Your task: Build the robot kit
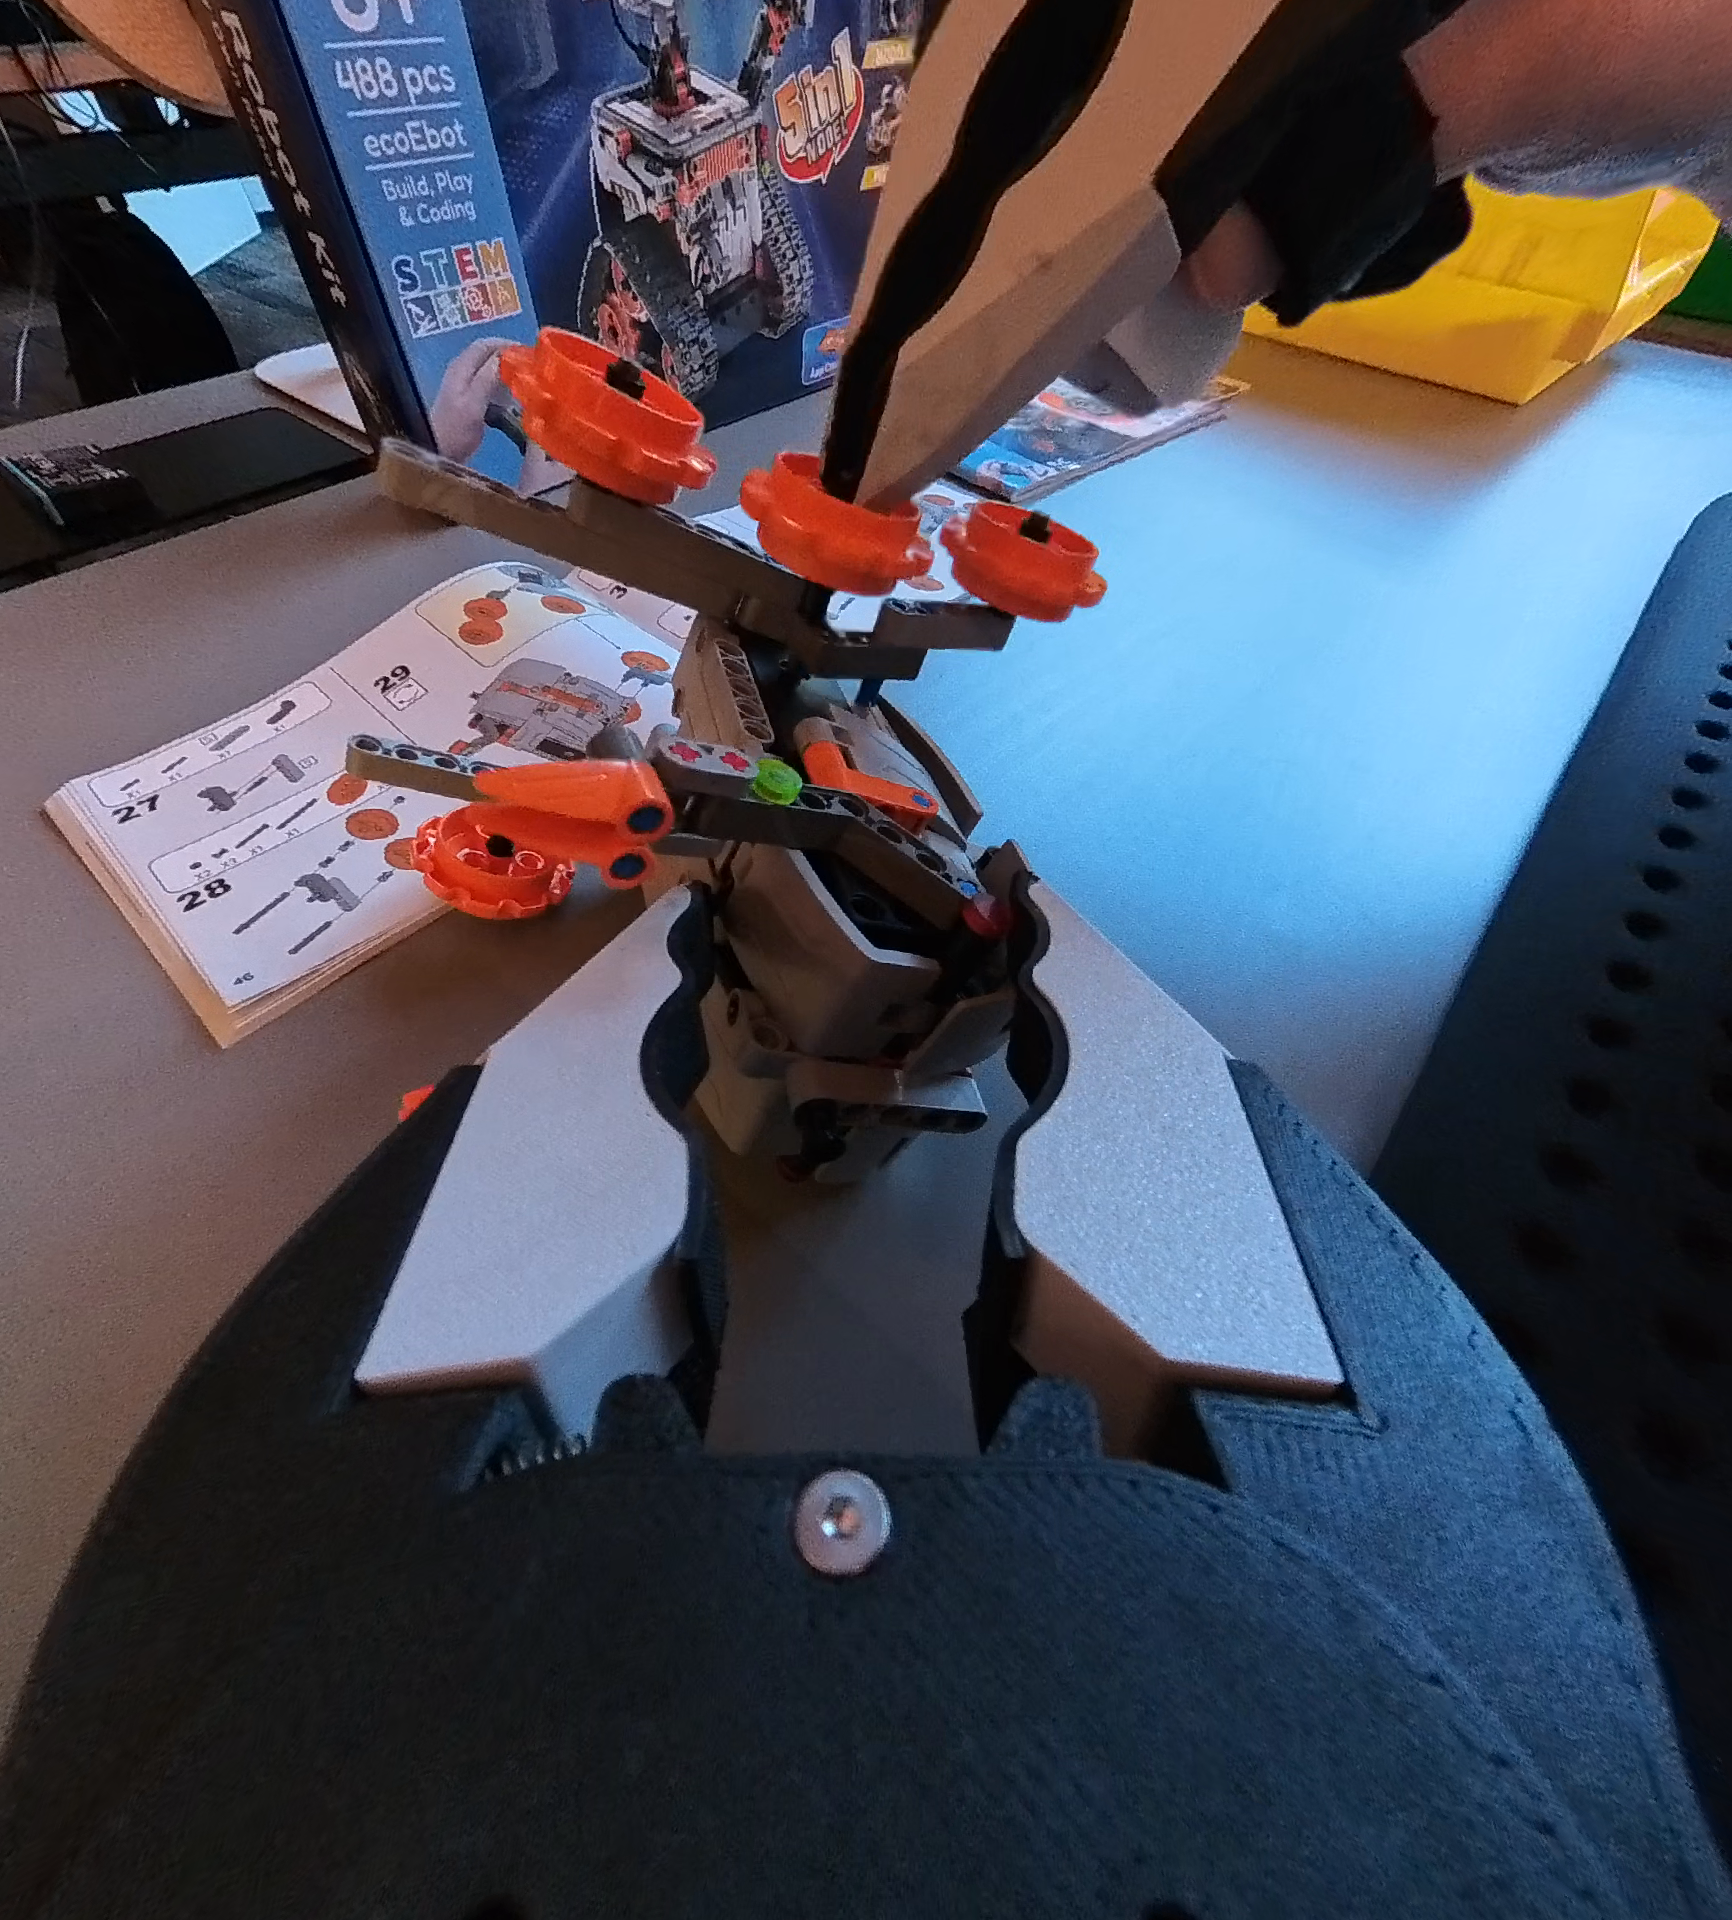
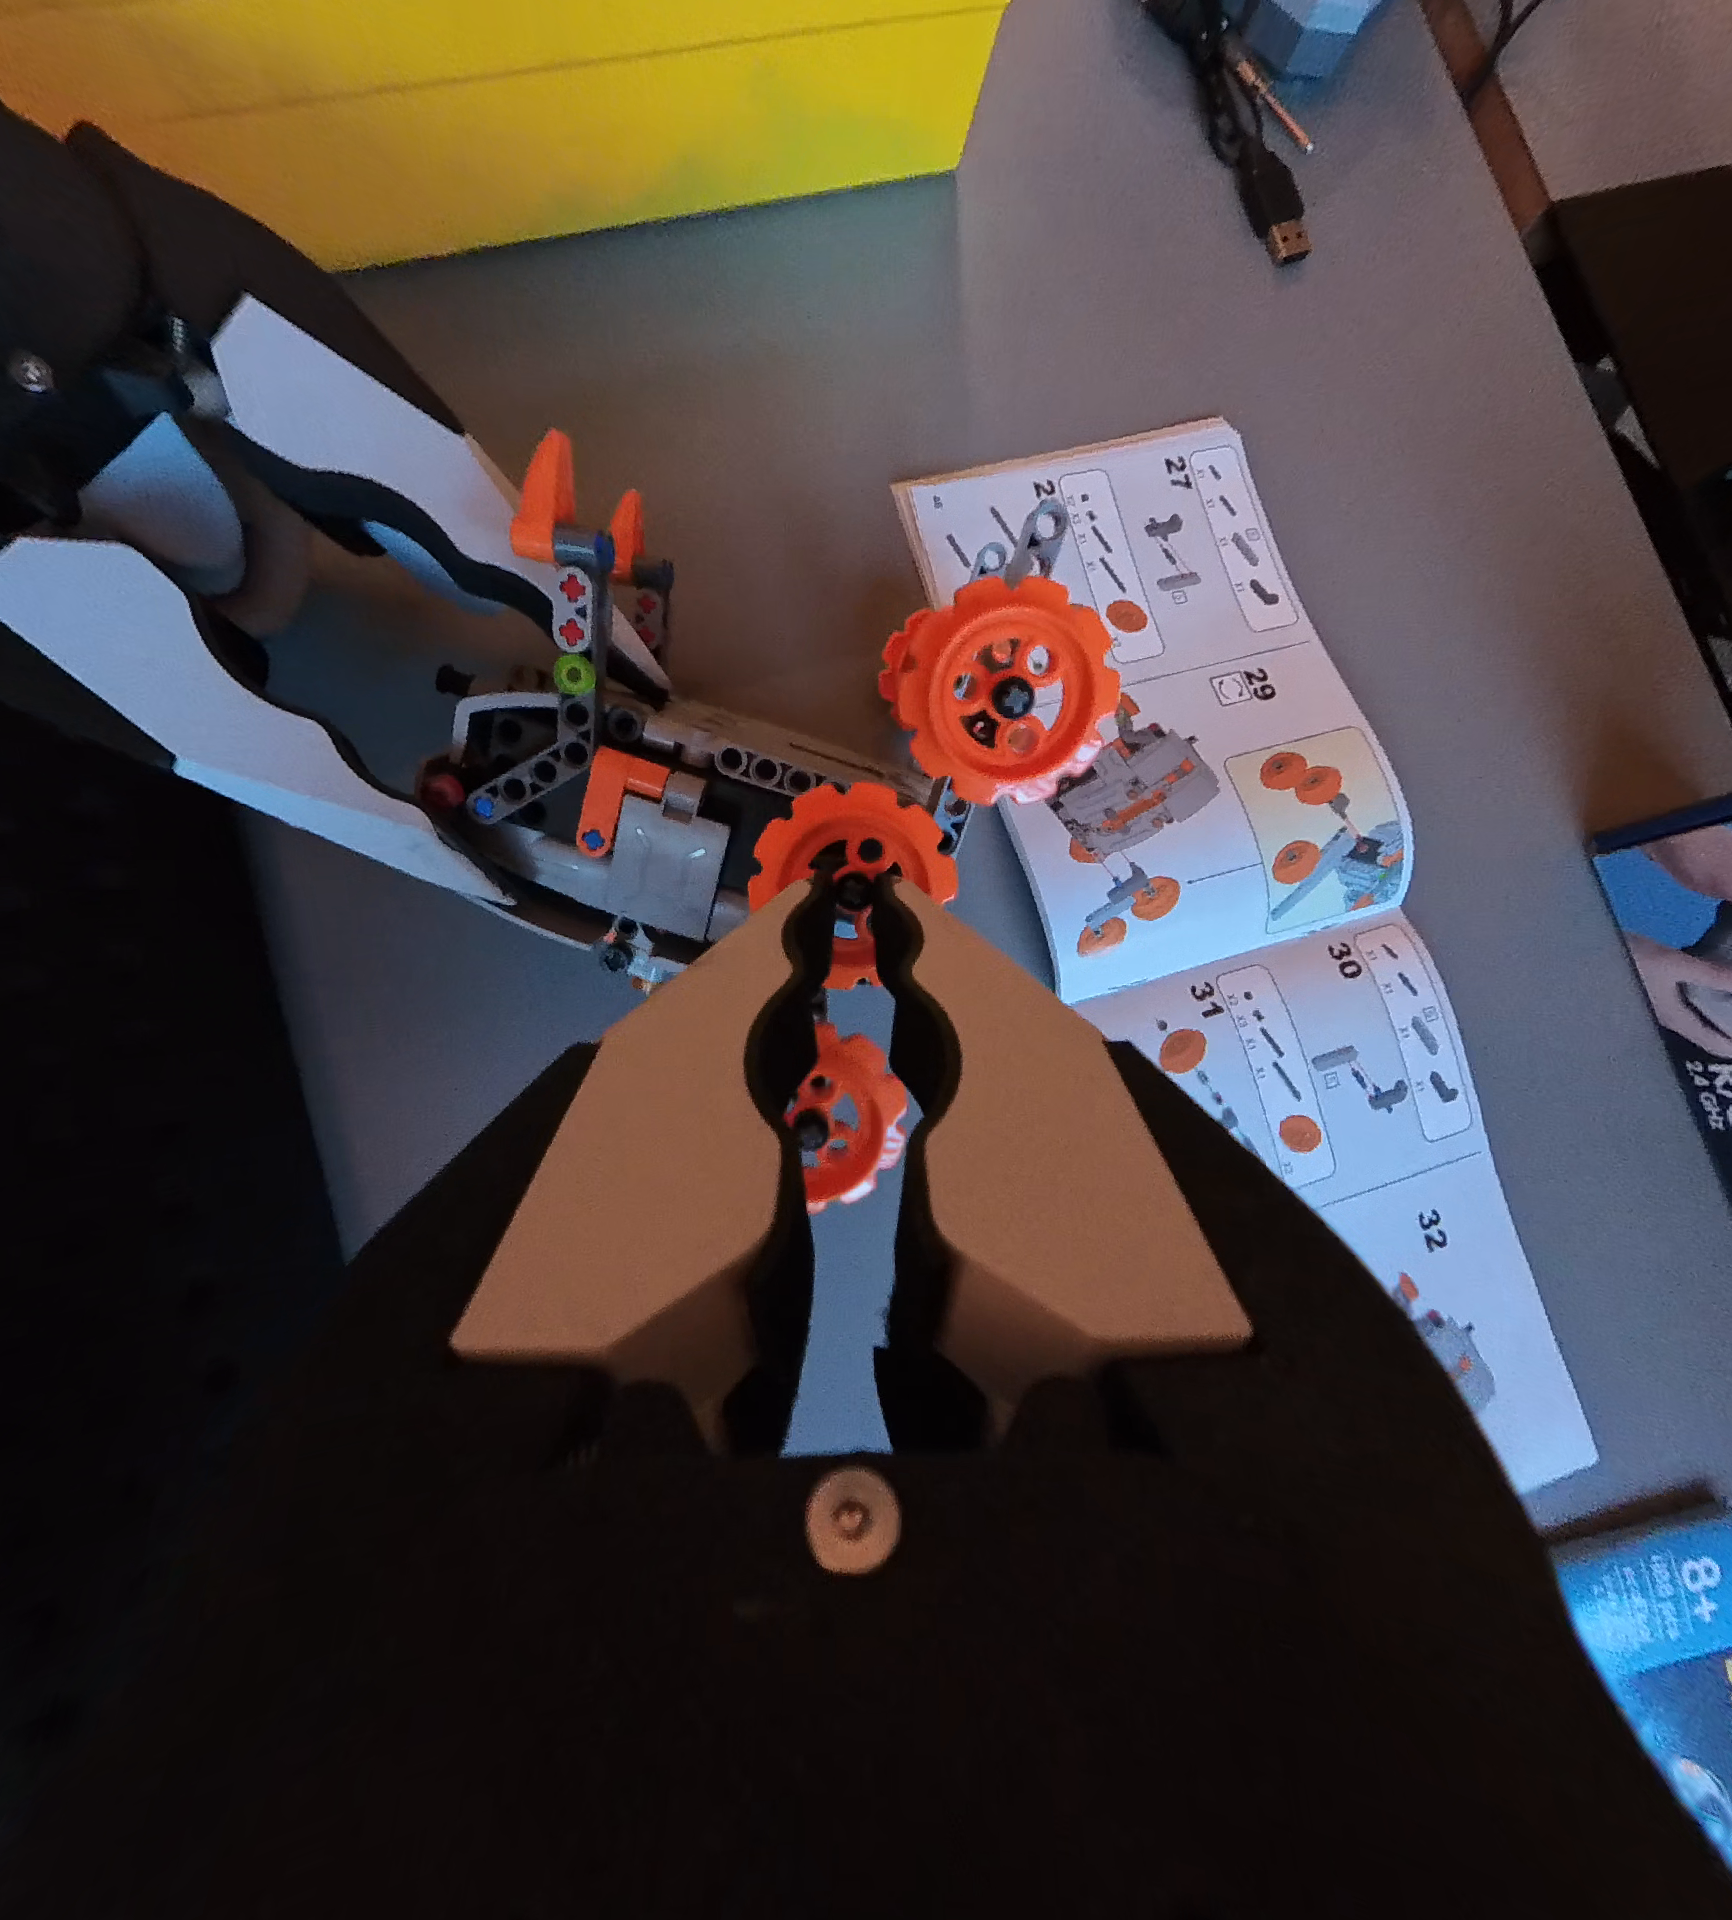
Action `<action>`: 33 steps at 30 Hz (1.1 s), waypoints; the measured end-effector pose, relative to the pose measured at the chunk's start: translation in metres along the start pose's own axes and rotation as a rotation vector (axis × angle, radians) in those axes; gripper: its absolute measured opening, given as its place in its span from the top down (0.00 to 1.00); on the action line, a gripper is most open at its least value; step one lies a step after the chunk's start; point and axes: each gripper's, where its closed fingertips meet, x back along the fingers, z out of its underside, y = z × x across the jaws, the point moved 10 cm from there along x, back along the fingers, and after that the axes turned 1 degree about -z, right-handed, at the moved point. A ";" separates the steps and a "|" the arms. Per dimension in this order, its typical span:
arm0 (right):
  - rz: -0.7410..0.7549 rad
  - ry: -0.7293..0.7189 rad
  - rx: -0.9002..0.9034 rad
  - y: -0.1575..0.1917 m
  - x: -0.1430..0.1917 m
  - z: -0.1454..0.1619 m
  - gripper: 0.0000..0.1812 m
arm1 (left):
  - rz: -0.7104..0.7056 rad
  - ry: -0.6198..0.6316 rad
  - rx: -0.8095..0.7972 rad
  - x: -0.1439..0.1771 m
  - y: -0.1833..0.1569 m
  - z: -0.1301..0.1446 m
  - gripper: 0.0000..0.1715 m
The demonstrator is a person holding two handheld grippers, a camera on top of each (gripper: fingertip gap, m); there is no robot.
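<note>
While the left tongs (image 1: 846,1023) stand clamped on the grey body of a part-built brick model (image 1: 841,977), holding it above the surface (image 1: 1257,665), the right tongs (image 2: 849,888) come down from above with tips nearly together, pinched on the black axle at the hub of the middle orange wheel (image 2: 854,857).

Item, model: grey and black beams, orange trim, one green stud, one red stud. Three orange toothed wheels sit on axles along the upper grey beam: far wheel (image 1: 607,416), middle wheel, near-right wheel (image 1: 1023,561). A fourth orange wheel (image 1: 493,862) hangs lower on the left, beside two orange cone pieces.

Item, state of build: by judgement, partway. Chassis and four wheels are mounted; the figure printed on the box shows much more than is assembled here. Whether the middle wheel is fully seated cannot be told.

Item, surroundings: an open instruction booklet (image 1: 249,821) lies flat under and left of the model. A blue kit box (image 1: 488,208) stands behind. A yellow box (image 2: 529,114) lies farther off. A black cable with plug (image 2: 1267,177) rests at the surface's edge. A dark perforated pad (image 1: 1672,935) lies on the right.

Item, obstructions: the neighbouring wheels stand close on either side of the right tongs' tips.
</note>
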 end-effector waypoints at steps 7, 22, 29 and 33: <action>0.004 -0.003 -0.013 0.001 0.000 0.001 0.96 | -0.002 -0.001 -0.006 0.000 -0.001 0.000 0.67; -0.024 0.063 -0.019 -0.003 -0.002 -0.005 0.96 | -0.008 0.000 -0.019 -0.001 0.000 -0.001 0.68; -0.053 0.029 -0.005 -0.003 -0.005 -0.010 0.96 | -0.004 -0.003 0.009 0.000 0.003 0.000 0.68; -0.050 0.027 0.007 -0.003 -0.004 -0.009 0.95 | -0.006 -0.004 0.009 0.000 0.003 0.000 0.68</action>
